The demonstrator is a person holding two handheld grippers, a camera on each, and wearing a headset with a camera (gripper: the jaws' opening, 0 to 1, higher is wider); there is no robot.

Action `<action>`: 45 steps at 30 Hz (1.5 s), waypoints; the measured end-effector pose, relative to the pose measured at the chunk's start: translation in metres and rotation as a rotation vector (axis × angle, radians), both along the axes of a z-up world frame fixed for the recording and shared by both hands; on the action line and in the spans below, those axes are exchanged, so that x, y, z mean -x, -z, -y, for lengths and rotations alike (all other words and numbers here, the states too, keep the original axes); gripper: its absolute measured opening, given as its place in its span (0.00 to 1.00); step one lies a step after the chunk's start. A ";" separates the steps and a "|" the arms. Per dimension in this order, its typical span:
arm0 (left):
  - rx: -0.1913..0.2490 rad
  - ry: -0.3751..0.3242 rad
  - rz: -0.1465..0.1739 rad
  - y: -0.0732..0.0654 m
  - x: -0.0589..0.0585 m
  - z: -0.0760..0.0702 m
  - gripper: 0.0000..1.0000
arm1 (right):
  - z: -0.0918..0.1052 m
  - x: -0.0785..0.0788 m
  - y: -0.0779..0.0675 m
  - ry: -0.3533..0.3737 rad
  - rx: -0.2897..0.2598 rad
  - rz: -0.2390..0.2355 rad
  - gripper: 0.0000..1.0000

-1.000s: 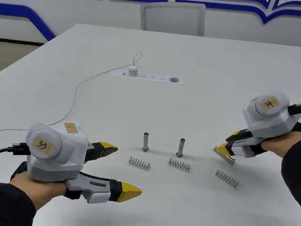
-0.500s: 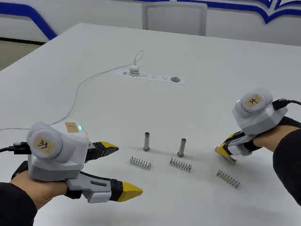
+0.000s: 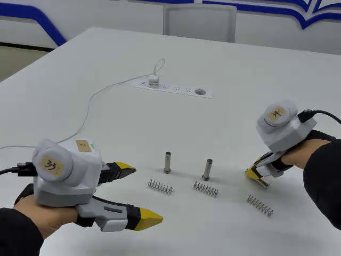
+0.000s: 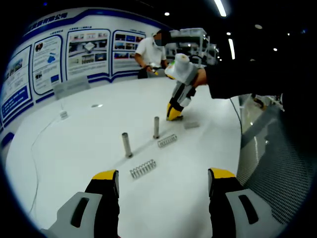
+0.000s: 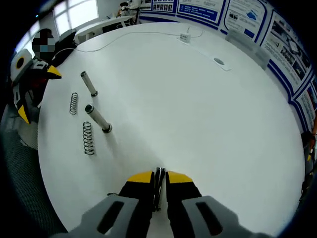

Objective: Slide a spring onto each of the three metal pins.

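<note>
Two metal pins (image 3: 167,162) (image 3: 207,169) stand upright on the white table (image 3: 224,122). A spring lies in front of each of them (image 3: 160,186) (image 3: 205,189), and a third spring (image 3: 260,205) lies further right. My right gripper (image 3: 256,175) is shut on the third pin (image 3: 261,182), tilted steeply with the pin's end close to the table; in the right gripper view the pin (image 5: 158,186) sits between the closed jaws. My left gripper (image 3: 136,194) hovers open and empty at the near left, facing the pins (image 4: 127,145) (image 4: 156,127).
A white power strip (image 3: 173,88) with a plugged-in adapter and a thin cable (image 3: 93,96) lies further back on the table. A grey chair (image 3: 198,21) stands behind the far edge. A person stands in the background of the left gripper view.
My right gripper has swung more upright and shifted a little left, bringing the held pin steeper over the table. The left gripper, standing pins and springs have stayed put.
</note>
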State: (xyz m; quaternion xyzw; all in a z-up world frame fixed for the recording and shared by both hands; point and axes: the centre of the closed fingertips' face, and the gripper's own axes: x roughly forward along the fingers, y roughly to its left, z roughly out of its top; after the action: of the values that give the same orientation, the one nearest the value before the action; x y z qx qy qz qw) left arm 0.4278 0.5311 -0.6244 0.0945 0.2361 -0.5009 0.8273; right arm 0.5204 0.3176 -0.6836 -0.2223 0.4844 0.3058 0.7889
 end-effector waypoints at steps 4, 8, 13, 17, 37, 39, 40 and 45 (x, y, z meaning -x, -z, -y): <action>0.004 -0.003 0.001 -0.001 -0.001 0.000 0.75 | -0.001 0.000 0.002 0.001 0.019 -0.019 0.10; 0.007 -0.005 0.001 -0.001 -0.001 -0.001 0.75 | -0.001 0.002 0.005 0.000 0.027 -0.042 0.10; 0.007 -0.004 0.001 -0.001 -0.001 0.000 0.75 | -0.001 0.002 0.004 -0.005 0.036 -0.057 0.10; 0.003 -0.001 0.000 -0.001 0.000 0.000 0.75 | -0.002 0.003 0.005 -0.011 0.055 -0.081 0.09; -0.008 0.008 -0.009 0.003 0.002 0.001 0.74 | -0.001 0.000 0.010 -0.098 0.214 -0.120 0.10; -0.009 0.009 -0.007 0.003 0.002 0.000 0.74 | -0.001 0.000 0.010 -0.085 0.223 -0.117 0.09; -0.009 0.008 -0.006 0.002 0.001 0.000 0.74 | 0.000 -0.001 0.009 -0.079 0.226 -0.110 0.09; -0.003 0.002 -0.002 0.000 0.000 0.000 0.74 | 0.001 0.000 0.008 -0.061 0.222 -0.074 0.08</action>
State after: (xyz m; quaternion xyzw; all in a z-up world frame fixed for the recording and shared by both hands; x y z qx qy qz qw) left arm 0.4273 0.5309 -0.6245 0.0954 0.2375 -0.5015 0.8264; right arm 0.5207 0.3170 -0.6919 -0.3114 0.5372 0.2819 0.7314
